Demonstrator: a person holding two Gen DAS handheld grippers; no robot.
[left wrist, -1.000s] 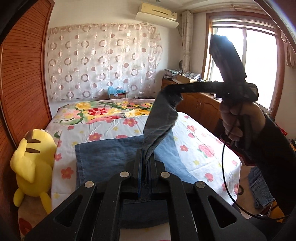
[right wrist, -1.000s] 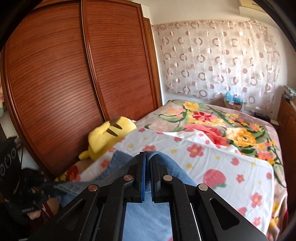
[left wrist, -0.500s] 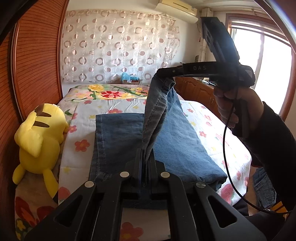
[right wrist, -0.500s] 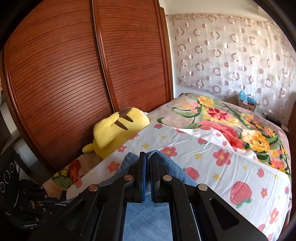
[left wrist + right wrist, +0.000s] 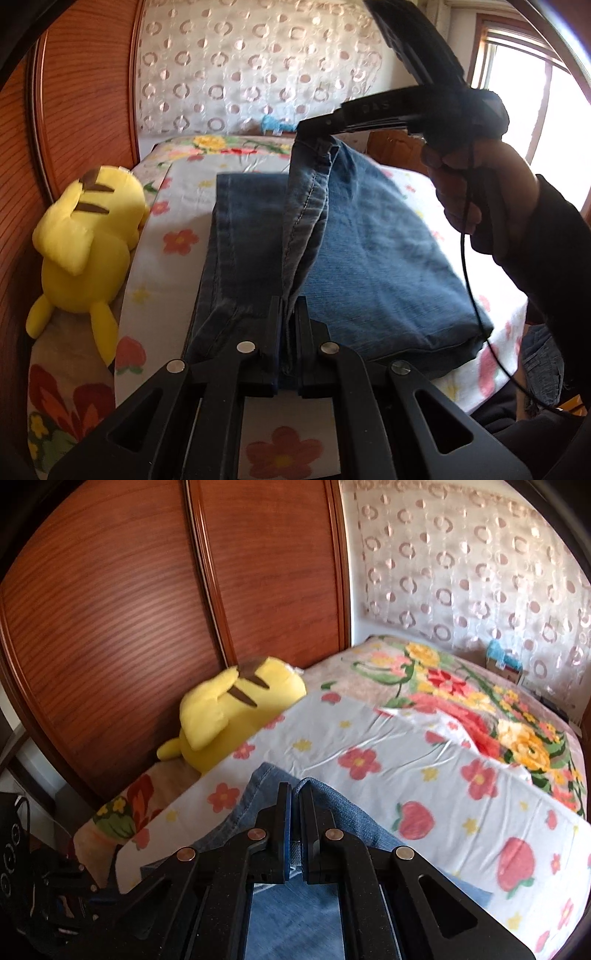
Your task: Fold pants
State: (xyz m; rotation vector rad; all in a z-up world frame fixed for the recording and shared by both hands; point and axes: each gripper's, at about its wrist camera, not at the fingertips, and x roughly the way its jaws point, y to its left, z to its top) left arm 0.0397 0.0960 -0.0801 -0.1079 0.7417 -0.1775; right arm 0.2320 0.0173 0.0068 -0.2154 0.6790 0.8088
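Both jaws pinch the pants [image 5: 369, 240] hem, stretched between them.

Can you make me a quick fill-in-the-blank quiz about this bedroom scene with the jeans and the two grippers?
1. Both the left gripper and the right gripper are shut on the edge of the blue ____.
2. The plush toy beside the wardrobe is coloured ____.
3. The jeans lie on a sheet printed with ____.

Missing words: jeans; yellow; flowers
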